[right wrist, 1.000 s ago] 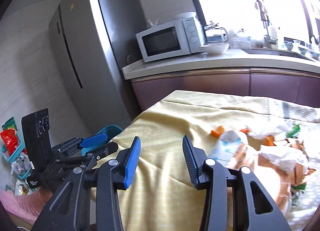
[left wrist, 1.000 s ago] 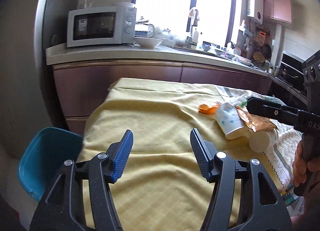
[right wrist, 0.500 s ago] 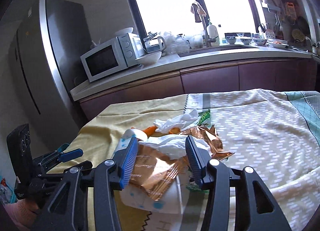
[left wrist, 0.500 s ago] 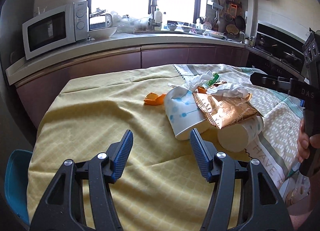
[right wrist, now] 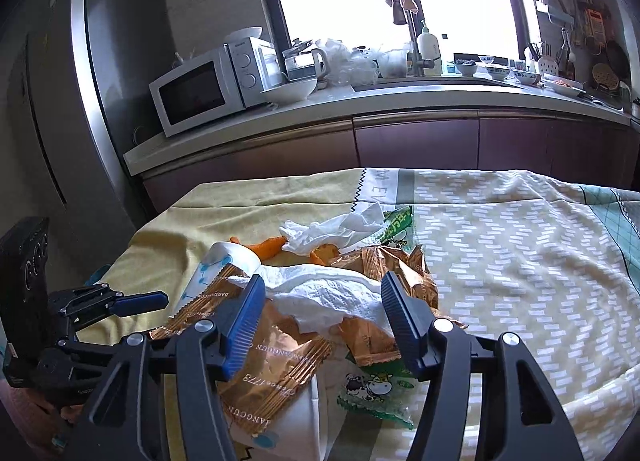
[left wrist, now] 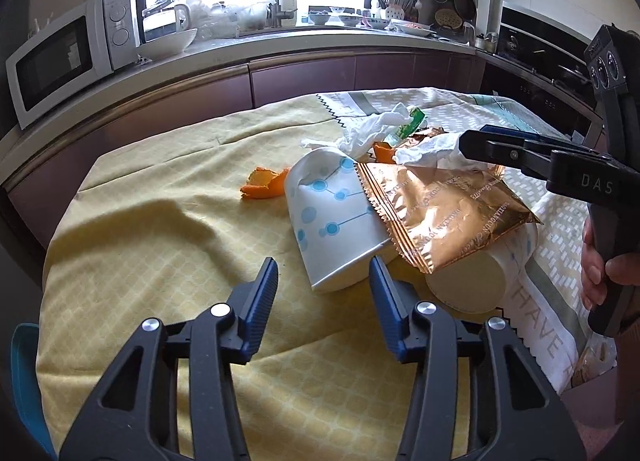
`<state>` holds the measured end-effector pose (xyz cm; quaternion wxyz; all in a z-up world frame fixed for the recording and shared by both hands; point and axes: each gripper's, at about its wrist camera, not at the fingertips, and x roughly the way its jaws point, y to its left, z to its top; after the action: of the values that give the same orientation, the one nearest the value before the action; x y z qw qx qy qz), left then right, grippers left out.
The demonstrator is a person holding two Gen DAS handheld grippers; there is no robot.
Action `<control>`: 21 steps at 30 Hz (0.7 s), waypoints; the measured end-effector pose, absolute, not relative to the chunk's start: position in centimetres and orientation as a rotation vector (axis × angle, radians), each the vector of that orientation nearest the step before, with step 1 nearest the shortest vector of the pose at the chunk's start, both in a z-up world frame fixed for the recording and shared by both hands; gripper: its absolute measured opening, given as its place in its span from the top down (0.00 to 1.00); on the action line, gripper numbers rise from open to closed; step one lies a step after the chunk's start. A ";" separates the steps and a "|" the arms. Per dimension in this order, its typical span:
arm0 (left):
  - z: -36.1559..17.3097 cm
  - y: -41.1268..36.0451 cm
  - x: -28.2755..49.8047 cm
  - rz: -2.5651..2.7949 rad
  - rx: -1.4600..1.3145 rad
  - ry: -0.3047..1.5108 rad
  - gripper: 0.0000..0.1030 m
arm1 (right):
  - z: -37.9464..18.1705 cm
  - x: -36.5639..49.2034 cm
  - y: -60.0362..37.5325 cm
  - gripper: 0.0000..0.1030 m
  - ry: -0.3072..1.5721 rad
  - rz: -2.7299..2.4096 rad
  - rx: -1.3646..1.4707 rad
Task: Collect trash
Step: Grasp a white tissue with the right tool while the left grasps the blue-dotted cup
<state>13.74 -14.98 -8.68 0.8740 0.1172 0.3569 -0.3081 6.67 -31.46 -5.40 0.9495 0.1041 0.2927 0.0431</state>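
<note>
A trash pile lies on the cloth-covered table (left wrist: 160, 253). It holds a white paper cup with blue dots (left wrist: 332, 221) on its side, a second cup (left wrist: 476, 281), a copper foil wrapper (left wrist: 436, 213), crumpled tissues (right wrist: 328, 293), orange peel (left wrist: 264, 189) and green wrappers (right wrist: 376, 385). My left gripper (left wrist: 323, 281) is open and empty, its fingers just short of the dotted cup's rim. My right gripper (right wrist: 323, 301) is open and empty, its fingers on either side of a crumpled tissue on top of the pile.
A kitchen counter (right wrist: 400, 101) with a microwave (right wrist: 204, 89), bowl and sink runs behind the table. A fridge (right wrist: 92, 101) stands at the left. A blue bin (left wrist: 24, 381) sits by the table's left edge.
Both grippers swung from the table's left end toward the trash pile and moved closer. The left now faces the dotted cup; the right sits over the tissue and foil wrapper.
</note>
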 end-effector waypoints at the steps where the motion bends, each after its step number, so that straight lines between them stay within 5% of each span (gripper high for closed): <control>1: -8.8 -15.2 13.9 -0.650 0.245 0.756 0.63 | -5.4 6.7 -31.4 0.44 0.599 0.093 0.210; 6: -9.1 -15.5 14.8 -0.661 0.225 0.775 0.82 | -5.7 6.6 -31.5 0.58 0.611 0.108 0.204; 13: -8.5 -14.9 14.4 -0.638 0.208 0.731 0.88 | -5.7 6.4 -31.4 0.87 0.620 0.124 0.197; 21: -7.3 -12.3 13.6 -0.583 0.164 0.702 0.92 | -4.7 5.7 -31.6 0.95 0.581 0.117 0.198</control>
<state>13.57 -12.27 -7.30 0.8945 0.0790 0.3384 -0.2812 5.65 -31.64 -4.73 0.9516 0.0976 0.2856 0.0577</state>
